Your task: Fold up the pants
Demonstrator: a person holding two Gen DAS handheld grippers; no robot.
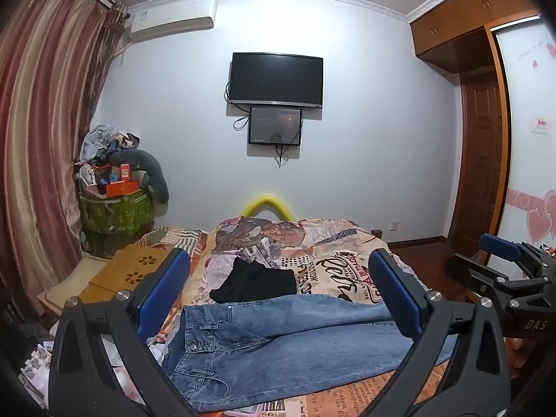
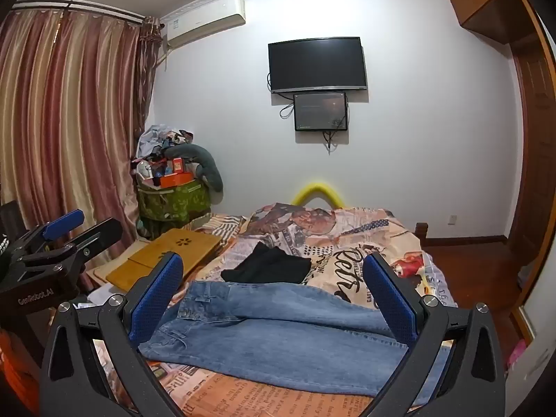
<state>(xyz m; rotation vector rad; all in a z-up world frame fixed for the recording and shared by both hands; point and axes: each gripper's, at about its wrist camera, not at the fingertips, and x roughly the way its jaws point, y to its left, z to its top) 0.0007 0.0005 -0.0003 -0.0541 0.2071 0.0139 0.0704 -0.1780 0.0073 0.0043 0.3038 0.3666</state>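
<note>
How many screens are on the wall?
2: a big screen high on the wall, and a small screen just below it, at its right side. Nothing seems to hide more.

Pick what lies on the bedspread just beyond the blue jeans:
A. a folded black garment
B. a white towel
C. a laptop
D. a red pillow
A: a folded black garment lies on the printed bedspread directly behind the blue jeans, which are spread flat across the bed.

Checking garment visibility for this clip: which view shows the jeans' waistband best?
The left wrist view: the jeans lie close, waistband button and belt loops clear. The right wrist view shows the waistband smaller, partly behind a tool finger.
</note>
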